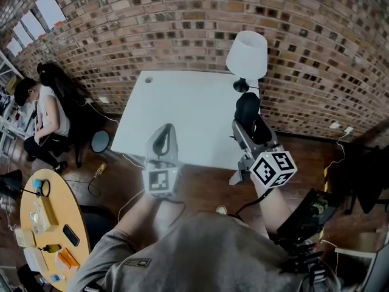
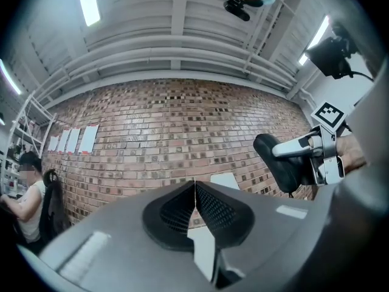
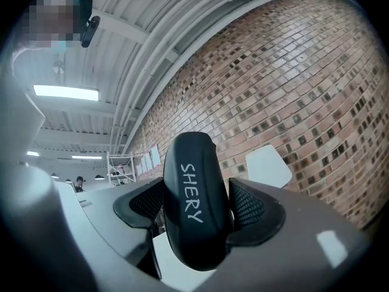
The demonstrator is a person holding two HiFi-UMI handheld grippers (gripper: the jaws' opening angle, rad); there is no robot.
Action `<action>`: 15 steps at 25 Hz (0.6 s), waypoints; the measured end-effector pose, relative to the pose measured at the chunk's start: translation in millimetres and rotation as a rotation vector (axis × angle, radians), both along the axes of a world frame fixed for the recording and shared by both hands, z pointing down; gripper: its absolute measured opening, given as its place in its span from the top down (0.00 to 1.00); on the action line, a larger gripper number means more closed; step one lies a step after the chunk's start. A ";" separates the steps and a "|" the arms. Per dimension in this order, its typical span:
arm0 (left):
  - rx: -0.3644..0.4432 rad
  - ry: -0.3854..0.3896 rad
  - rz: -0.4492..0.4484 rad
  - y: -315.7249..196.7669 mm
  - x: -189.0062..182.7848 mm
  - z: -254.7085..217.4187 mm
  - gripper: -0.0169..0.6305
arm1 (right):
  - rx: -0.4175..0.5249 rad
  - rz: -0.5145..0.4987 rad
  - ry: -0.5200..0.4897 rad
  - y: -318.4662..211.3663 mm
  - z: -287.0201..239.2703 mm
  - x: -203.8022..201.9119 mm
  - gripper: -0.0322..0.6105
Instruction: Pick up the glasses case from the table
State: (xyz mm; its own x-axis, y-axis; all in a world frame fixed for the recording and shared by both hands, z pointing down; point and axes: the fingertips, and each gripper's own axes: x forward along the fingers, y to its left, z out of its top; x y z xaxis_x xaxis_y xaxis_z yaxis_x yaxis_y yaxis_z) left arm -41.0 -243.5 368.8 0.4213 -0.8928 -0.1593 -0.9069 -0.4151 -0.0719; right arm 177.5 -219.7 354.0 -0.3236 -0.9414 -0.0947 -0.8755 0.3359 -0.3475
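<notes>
Both right gripper point(image 3: 196, 207) fingers point(image 3: 252, 207) pinch the glasses case point(image 3: 190, 181), seemingly mid-air

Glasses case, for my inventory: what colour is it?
The glasses case is black with white lettering; right gripper view.

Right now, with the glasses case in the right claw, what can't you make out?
- Right gripper view: the glasses case in the right claw blocks nearly all of the white table.
- Head view: items on the round yellow table are too small to name.
- Left gripper view: the seated person is cut off by the left edge.
</notes>
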 end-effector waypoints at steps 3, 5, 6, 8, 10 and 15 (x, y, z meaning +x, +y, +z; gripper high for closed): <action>0.000 -0.006 0.002 1.6 4.3 -0.6 0.97 | 0.002 -0.001 -0.007 2.8 -1.0 5.4 0.40; 0.000 -0.005 0.003 3.0 6.5 -1.5 0.97 | 0.001 -0.002 -0.009 4.2 -1.3 7.8 0.40; 0.002 -0.003 0.005 3.7 7.5 -2.2 0.97 | 0.001 -0.001 -0.009 4.9 -1.6 8.9 0.40; 0.007 -0.003 0.007 5.0 9.0 -3.5 0.97 | 0.002 0.000 -0.009 6.4 -2.4 10.7 0.41; 0.006 -0.009 0.006 6.5 9.5 -4.1 0.97 | 0.002 0.001 -0.008 7.6 -2.3 12.1 0.41; 0.015 -0.016 0.005 9.5 12.0 -4.4 0.97 | -0.002 0.000 -0.003 9.5 0.9 15.6 0.40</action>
State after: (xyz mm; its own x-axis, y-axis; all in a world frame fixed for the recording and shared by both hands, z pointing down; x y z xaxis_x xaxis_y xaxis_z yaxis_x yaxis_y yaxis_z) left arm -29.0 -234.0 364.4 0.4284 -0.8883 -0.1657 -0.9035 -0.4186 -0.0920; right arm 193.0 -210.2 355.0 -0.3231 -0.9417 -0.0936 -0.8746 0.3349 -0.3505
